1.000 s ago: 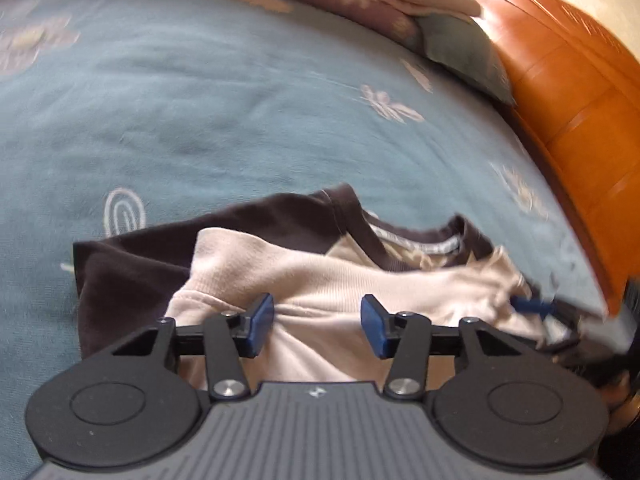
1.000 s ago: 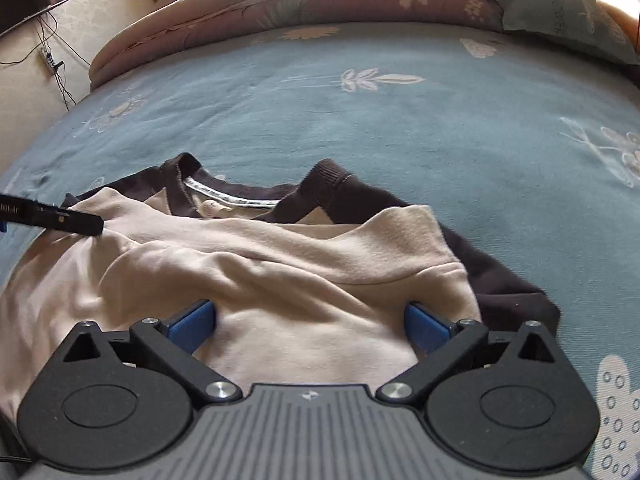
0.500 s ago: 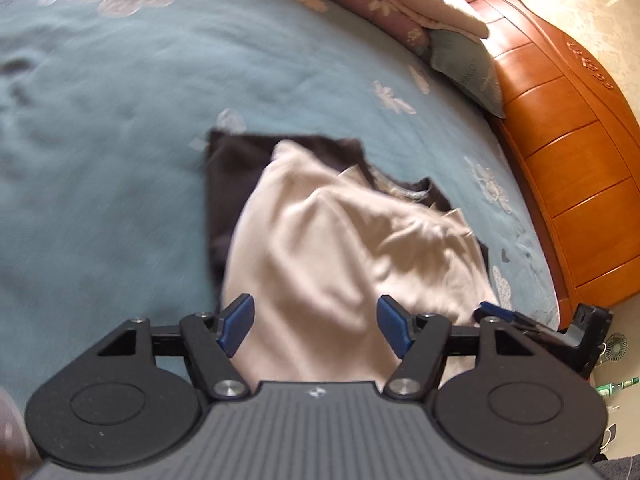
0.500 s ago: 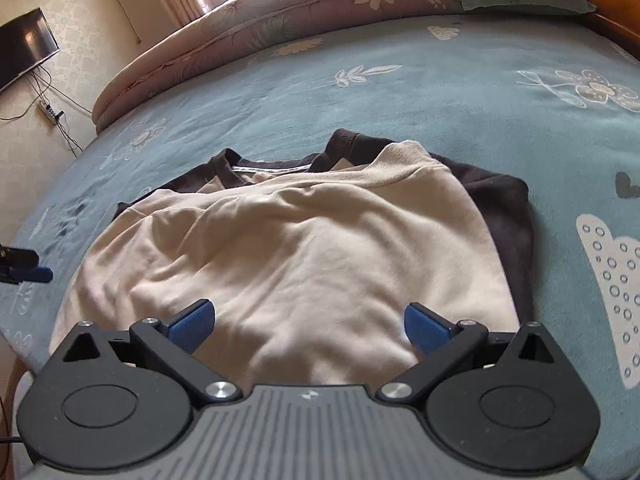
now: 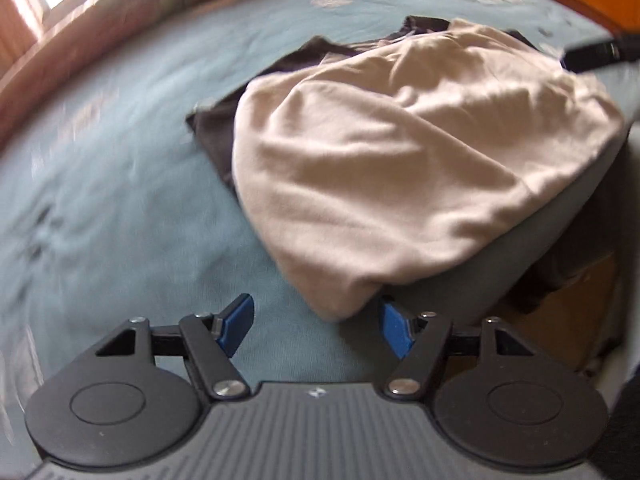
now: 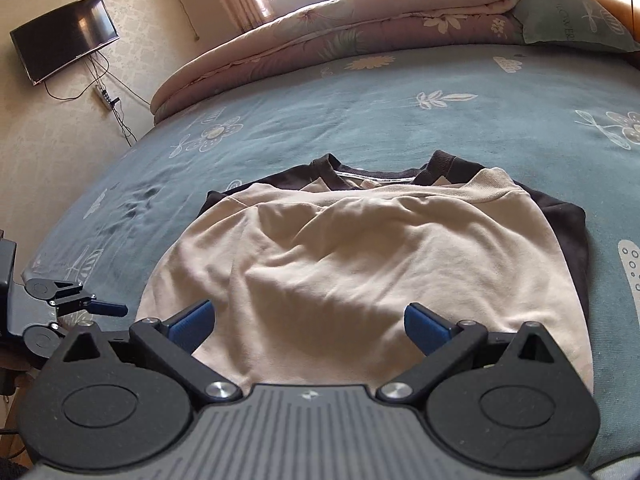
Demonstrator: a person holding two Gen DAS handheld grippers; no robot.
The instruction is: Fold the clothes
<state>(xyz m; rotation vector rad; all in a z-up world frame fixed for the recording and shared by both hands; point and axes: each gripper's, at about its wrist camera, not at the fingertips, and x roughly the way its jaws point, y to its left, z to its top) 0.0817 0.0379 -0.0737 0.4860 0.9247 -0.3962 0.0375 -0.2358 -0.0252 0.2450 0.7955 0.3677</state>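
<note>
A beige-and-dark-brown cotton sweatshirt [image 6: 360,256] lies folded on the teal flower-print bedsheet [image 6: 440,120]; the left gripper [image 5: 316,326] (jaws just opening, nothing pinched) hovers at its corner; the right gripper [image 6: 308,322], above its near hem, gapes empty.

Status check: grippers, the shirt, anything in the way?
Left gripper open, jaws just widened, empty. Right gripper open, empty. Shirt half-folded on bed. Nothing in the way.

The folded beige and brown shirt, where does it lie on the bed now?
In the right wrist view the shirt lies at the near edge of the blue bedsheet, just ahead of the right gripper, collar toward the rolled quilt.
</note>
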